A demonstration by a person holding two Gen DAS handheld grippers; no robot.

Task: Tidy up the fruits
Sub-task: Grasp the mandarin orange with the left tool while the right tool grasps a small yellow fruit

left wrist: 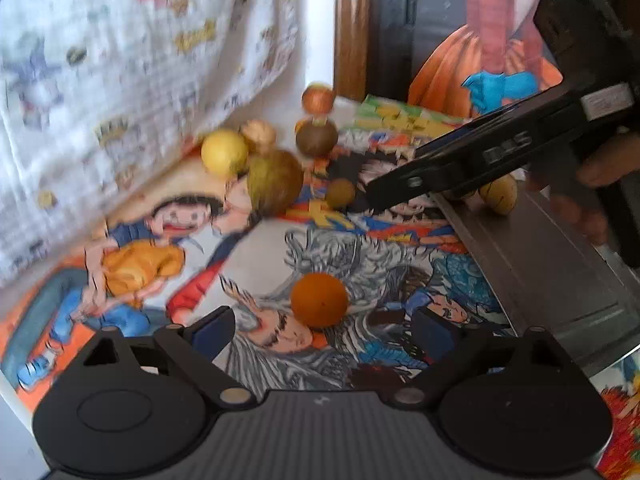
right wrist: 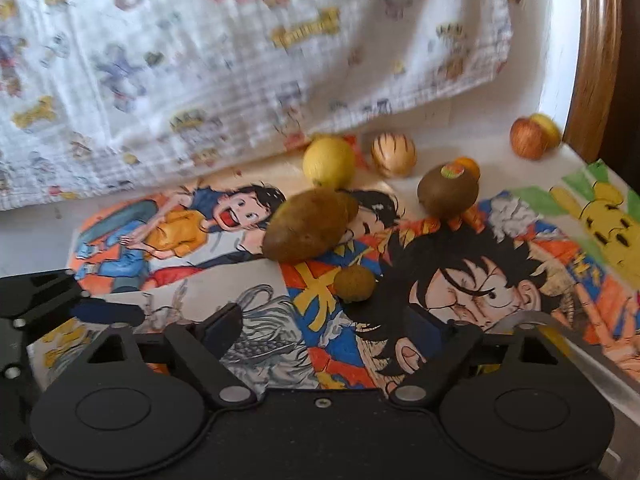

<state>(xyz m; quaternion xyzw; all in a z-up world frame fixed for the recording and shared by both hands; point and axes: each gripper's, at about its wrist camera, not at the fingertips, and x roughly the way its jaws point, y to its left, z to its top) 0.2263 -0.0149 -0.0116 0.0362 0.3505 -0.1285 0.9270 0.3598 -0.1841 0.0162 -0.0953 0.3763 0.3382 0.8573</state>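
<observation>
From the left wrist camera, the left gripper (left wrist: 320, 328) is spread wide and holds nothing. A small orange (left wrist: 319, 300) sits on the table (left wrist: 256, 256) between the finger tips, at 12 o'clock and very close. It is round, so a bump from one finger could make it roll away before the fingers close. The other fruits sit well apart at 11 to 12 o'clock. The right gripper (left wrist: 384, 196) reaches in from 2 o'clock, low over a gray tray (left wrist: 540, 260); the picture is too blurry to tell its fingers here.

From the right wrist camera, the right gripper (right wrist: 320, 334) is spread wide and empty too. A little brown fruit (right wrist: 354, 283) lies just ahead at 12 o'clock. A big brown fruit (right wrist: 308, 226) is near it at 11 o'clock, so a wide reach might knock that one.
</observation>
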